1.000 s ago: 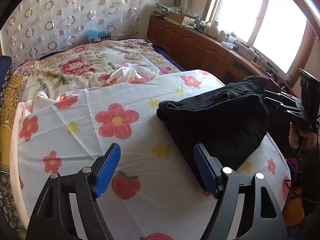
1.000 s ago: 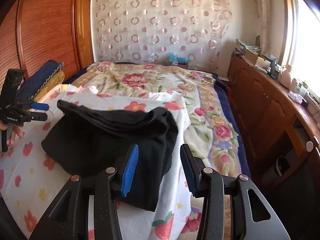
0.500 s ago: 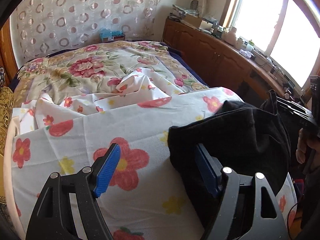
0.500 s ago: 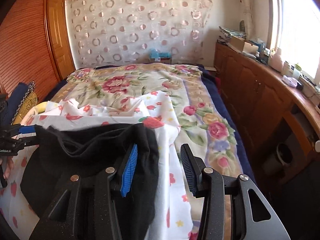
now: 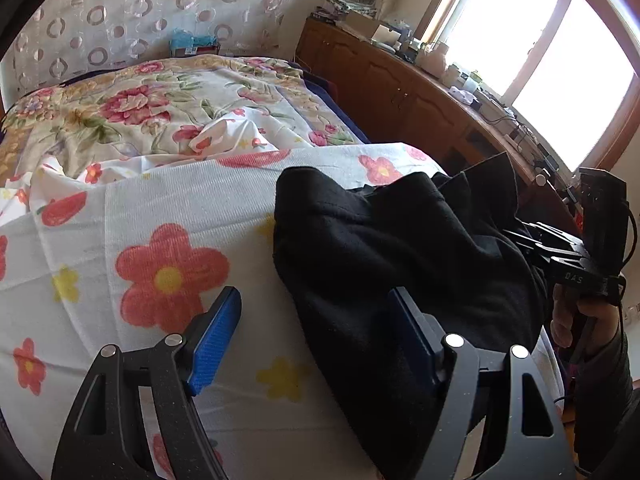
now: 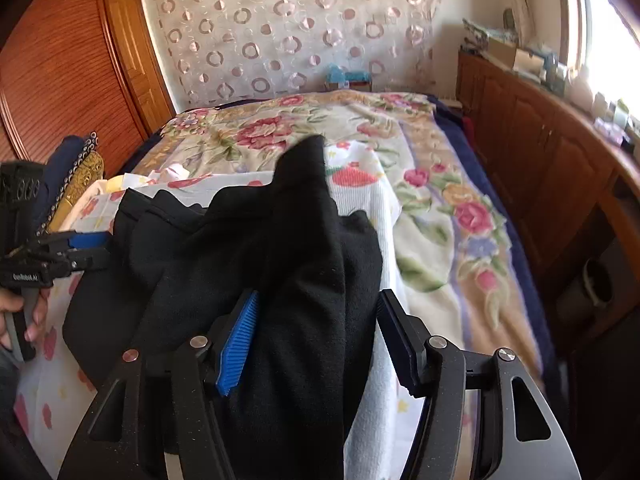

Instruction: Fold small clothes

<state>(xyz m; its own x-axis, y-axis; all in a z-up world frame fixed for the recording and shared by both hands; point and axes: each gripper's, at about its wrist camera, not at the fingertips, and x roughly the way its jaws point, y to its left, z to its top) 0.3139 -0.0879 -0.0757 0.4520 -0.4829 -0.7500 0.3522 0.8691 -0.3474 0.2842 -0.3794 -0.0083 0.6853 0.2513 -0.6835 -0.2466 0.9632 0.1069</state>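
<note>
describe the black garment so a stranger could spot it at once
On the bed, over the white sheet printed with red flowers, lies the bunched black fleece garment. It is the only plain dark thing on the flowered bedding.

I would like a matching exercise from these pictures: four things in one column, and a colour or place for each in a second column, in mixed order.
Things:
1. garment
2. finger pads
3. cabinets
4. curtain

Colour or place:
a. blue
b. brown wood, under the window
c. black, lying on the flowered sheet
d. pale with rings, behind the bed's far end

Pairs: 1-c, 2-a, 3-b, 4-d
</note>
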